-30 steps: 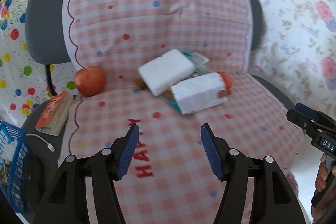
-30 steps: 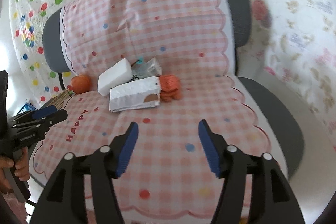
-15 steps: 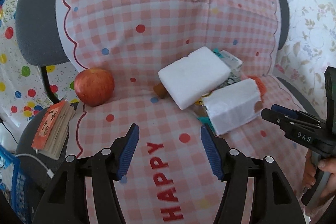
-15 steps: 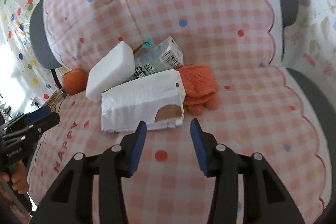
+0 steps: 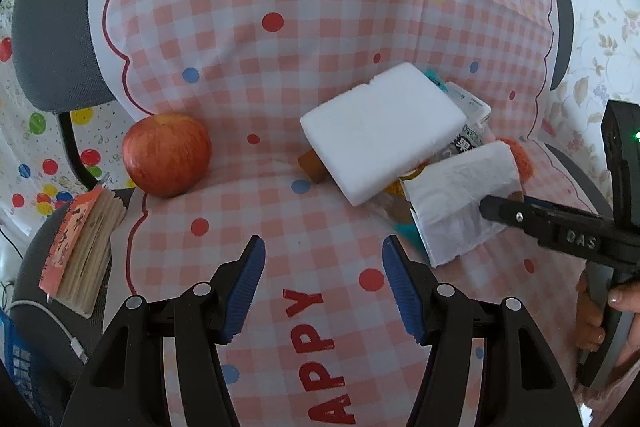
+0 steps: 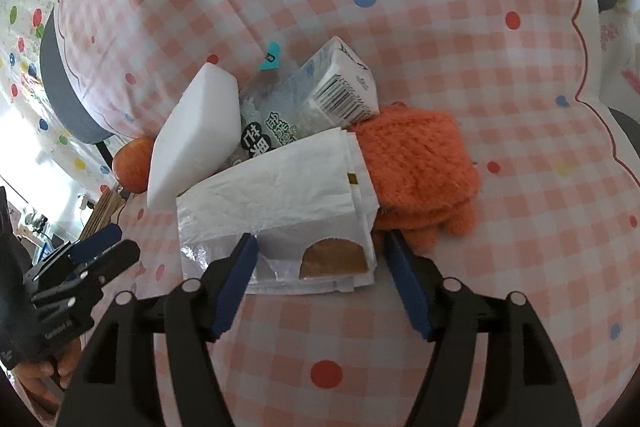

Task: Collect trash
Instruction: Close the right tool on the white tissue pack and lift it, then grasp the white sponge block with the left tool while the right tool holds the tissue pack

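Observation:
A pile of trash lies on a chair draped with a pink checked cloth (image 5: 280, 67). A white paper bag (image 6: 280, 195) with a brown patch lies in front; it also shows in the left wrist view (image 5: 460, 199). Behind it are a white foam block (image 5: 380, 123) (image 6: 196, 135) and a clear printed wrapper with a barcode (image 6: 320, 95). My right gripper (image 6: 320, 251) is open, its fingers astride the bag's near edge. My left gripper (image 5: 323, 247) is open and empty, above the cloth short of the pile.
An orange knitted glove (image 6: 420, 163) lies right of the bag. A red apple (image 5: 167, 154) sits at the seat's left. A small orange-covered book (image 5: 80, 243) lies on the grey chair edge. A blue basket (image 5: 16, 367) is at lower left.
Both grippers have moved closer to the pile. The right gripper has come down until its open fingers straddle the paper bag's edge.

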Demonstrator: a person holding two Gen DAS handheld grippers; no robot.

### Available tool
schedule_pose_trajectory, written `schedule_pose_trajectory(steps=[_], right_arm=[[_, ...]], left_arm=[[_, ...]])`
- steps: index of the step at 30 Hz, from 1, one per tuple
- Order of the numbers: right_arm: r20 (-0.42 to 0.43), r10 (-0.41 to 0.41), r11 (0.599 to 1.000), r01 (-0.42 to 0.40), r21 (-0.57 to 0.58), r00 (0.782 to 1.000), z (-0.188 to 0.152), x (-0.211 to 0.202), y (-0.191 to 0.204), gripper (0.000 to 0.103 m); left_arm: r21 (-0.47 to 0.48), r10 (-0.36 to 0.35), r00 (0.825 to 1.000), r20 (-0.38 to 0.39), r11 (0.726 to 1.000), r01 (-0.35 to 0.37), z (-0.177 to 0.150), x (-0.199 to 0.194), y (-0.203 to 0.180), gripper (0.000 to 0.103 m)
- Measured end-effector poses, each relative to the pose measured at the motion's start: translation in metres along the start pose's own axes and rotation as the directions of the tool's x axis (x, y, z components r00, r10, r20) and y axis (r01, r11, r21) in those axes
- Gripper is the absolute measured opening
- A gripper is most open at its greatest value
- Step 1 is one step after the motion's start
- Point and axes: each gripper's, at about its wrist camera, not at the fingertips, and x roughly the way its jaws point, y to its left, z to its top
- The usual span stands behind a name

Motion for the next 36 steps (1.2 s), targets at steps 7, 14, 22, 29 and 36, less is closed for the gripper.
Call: schedule_pose_trajectory(steps=[7,14,22,29,36], right_arm=[[0.116,0.097,0.995,-0.1,0.019,0.989,-0.011,-0.05,0.01,0.007],[0.357,-0.087,0.993,0.109,-0.042,0.93,-0.017,-0.135,0.027,0.005],[0.42,-0.177,0.971,0.228,-0.074,0.89,-0.018,-0.145,0.029,0.005],[0.392,-0.169,0.974,0.214,-0.073,0.904,-0.031,-0.145,0.019,0.005],[0.378,-0.169,0.976,0.207,-0.063,0.91,-0.038,-0.141,0.017,0.005]], left_arm=[[0.002,0.011,1.0,0.023,1.0,-0.011,-0.006,-0.02,0.005,0.062],[0.02,0.006,0.999,0.039,1.0,-0.007,-0.003,-0.026,0.001,0.062],[0.079,-0.006,1.0,0.009,0.997,0.006,0.011,0.011,-0.016,0.062],[0.109,-0.003,1.0,0.009,0.994,0.003,0.026,0.035,-0.022,0.057],[0.094,-0.065,0.997,0.042,0.994,0.061,0.026,0.027,-0.021,0.028]])
